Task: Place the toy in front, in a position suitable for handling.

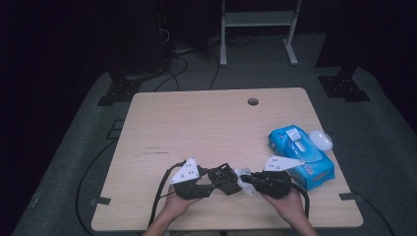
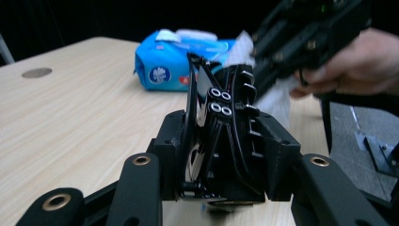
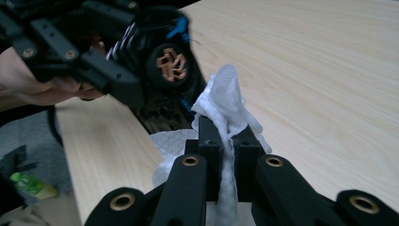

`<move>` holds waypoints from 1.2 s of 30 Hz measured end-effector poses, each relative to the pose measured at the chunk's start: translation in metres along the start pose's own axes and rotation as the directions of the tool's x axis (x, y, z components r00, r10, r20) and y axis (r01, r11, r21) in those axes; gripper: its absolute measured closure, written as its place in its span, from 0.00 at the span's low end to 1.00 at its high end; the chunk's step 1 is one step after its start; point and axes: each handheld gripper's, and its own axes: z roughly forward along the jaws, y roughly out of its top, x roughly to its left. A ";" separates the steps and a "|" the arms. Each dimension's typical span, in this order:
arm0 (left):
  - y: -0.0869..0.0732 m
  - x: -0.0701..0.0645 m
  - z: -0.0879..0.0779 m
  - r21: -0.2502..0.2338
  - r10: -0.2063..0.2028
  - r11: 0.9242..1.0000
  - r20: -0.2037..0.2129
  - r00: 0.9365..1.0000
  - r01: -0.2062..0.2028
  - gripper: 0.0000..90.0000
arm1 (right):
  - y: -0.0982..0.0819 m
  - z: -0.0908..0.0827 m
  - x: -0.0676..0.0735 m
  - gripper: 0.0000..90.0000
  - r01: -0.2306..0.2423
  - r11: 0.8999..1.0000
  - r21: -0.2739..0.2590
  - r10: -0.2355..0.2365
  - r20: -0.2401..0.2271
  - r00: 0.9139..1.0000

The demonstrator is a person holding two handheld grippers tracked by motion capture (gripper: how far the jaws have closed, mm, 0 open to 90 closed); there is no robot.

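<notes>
The crumpled white wet wipe [image 3: 229,110] hangs just above the near edge of the pale wooden table [image 1: 206,128], pinched in the closed jaws of the right gripper [image 3: 229,141]. The left gripper [image 2: 221,101] is closed too, seemingly on nothing, though blur obscures its tips. Pulling the two apart could tear the thin sheet, or slip it free beside the blue wipes pack [image 1: 302,155].

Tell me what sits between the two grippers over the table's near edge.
A crumpled white wet wipe bridges the left gripper and the right gripper in the high view; the right gripper view shows it pinched between the right jaws.
</notes>
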 end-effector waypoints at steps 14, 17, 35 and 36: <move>0.010 -0.001 -0.002 -0.008 0.017 1.000 0.007 1.000 -0.017 0.65 | 0.009 -0.009 -0.001 0.95 -0.033 0.996 -0.088 0.030 -0.032 0.999; 0.011 -0.002 -0.001 -0.006 0.027 1.000 0.005 1.000 -0.027 0.65 | 0.022 -0.020 0.004 0.95 -0.010 0.988 -0.156 0.004 -0.038 0.999; 0.014 -0.006 0.004 0.005 0.038 0.999 0.011 0.999 -0.038 0.65 | 0.049 -0.009 0.024 0.95 0.145 0.984 -0.105 -0.151 -0.052 0.987; 0.015 -0.006 0.004 0.010 0.042 0.999 0.010 0.999 -0.042 0.65 | 0.051 -0.010 0.025 0.95 0.151 0.983 -0.103 -0.157 -0.059 0.986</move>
